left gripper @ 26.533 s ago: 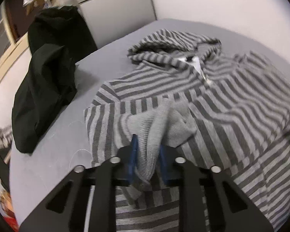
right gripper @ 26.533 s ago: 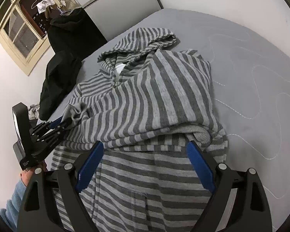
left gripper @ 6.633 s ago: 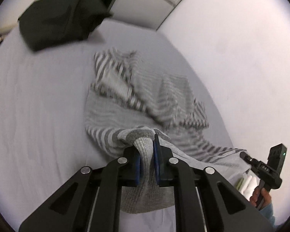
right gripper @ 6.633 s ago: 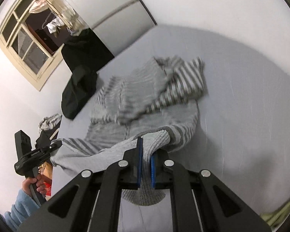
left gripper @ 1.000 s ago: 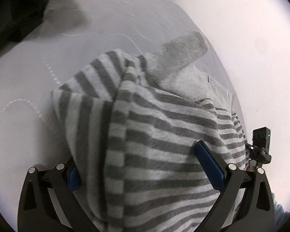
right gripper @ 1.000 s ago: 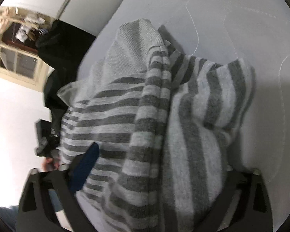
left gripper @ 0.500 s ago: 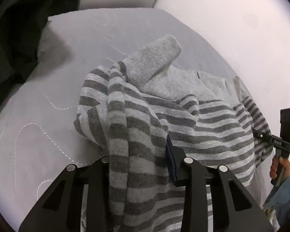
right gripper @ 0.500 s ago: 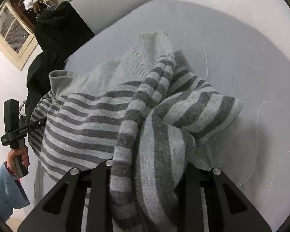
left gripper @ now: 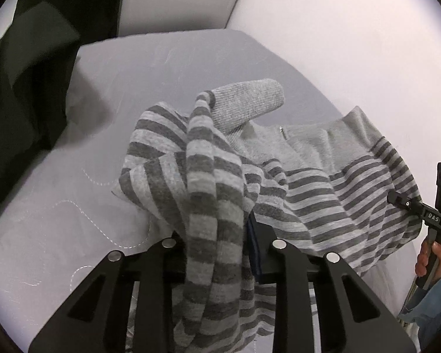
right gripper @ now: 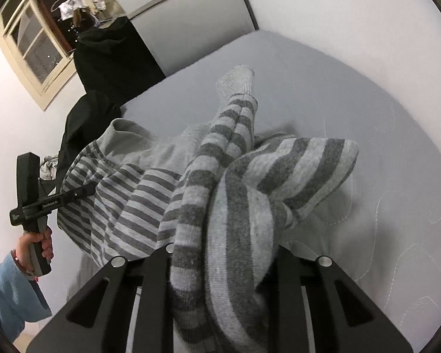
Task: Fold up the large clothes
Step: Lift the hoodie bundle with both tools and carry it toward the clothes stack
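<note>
A grey striped hoodie point(left gripper: 332, 194) is held bunched above the grey mattress point(left gripper: 73, 206). My left gripper point(left gripper: 217, 235) is shut on a thick fold of the striped hoodie; a plain grey cuff point(left gripper: 250, 103) sticks up beyond it. My right gripper point(right gripper: 223, 253) is shut on another thick striped fold point(right gripper: 279, 176) of the same hoodie point(right gripper: 126, 194). The fabric hides both grippers' pads. Each gripper shows in the other's view, the right one point(left gripper: 426, 214) at the far right, the left one point(right gripper: 44, 203) at the far left, both at the hoodie's edge.
Black clothes point(left gripper: 20, 88) lie at the mattress's far left corner and also show by the headboard in the right wrist view point(right gripper: 103, 67). A white wall point(left gripper: 338, 29) borders the bed. A window point(right gripper: 35, 35) is at the far left. The mattress point(right gripper: 397, 176) lies bare to the right.
Both grippers went from open around the hoodie to shut on thick folds of it. The hoodie has been lifted and pulled back toward the near edge.
</note>
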